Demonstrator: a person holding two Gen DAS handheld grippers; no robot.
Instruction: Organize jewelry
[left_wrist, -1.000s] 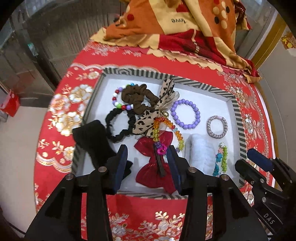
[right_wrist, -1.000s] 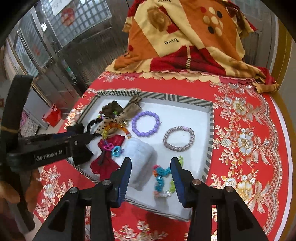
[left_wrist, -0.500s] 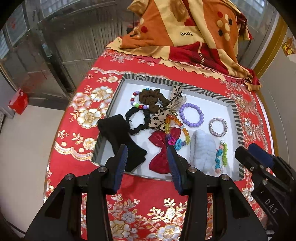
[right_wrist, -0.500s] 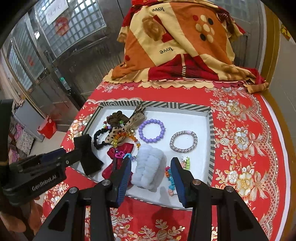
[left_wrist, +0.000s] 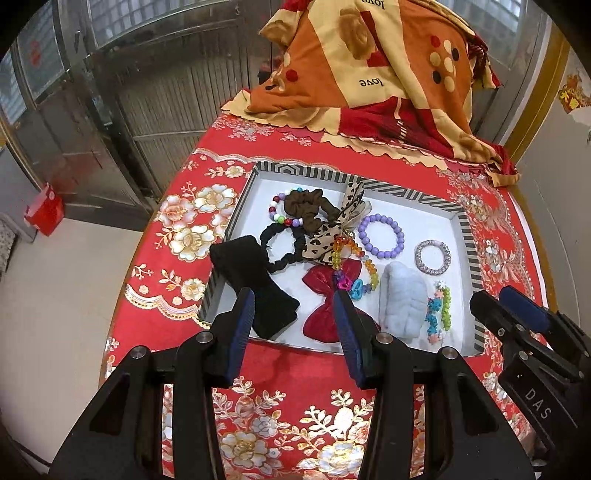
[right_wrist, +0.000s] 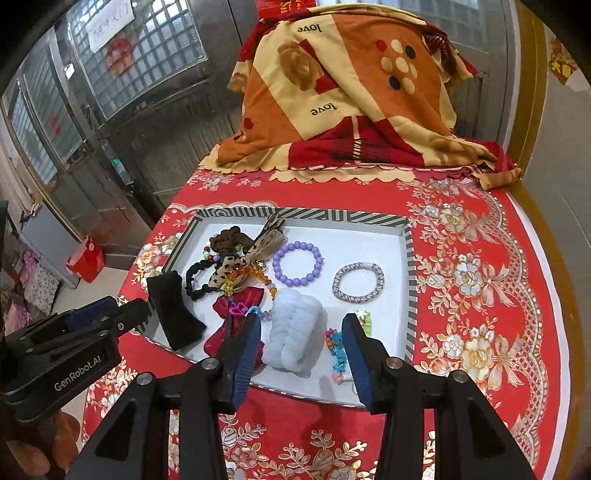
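Fingers of the left gripper (left_wrist: 293, 332) and right gripper (right_wrist: 300, 352) both spread, nothing held, hovering at the near rim of the striped tray (right_wrist: 303, 215). Jewelry fills the tray, frame centre. White fluffy scrunchie (right_wrist: 295, 328) lies just above the right gripper, nearer it; long axis near-vertical, tilted right.

table (right_wrist: 480, 295), red floral cloth: striped-rim white tray (right_wrist: 408, 266) of jewelry near the middle; folded orange-and-red blanket (right_wrist: 343, 96) heaped at the far edge.
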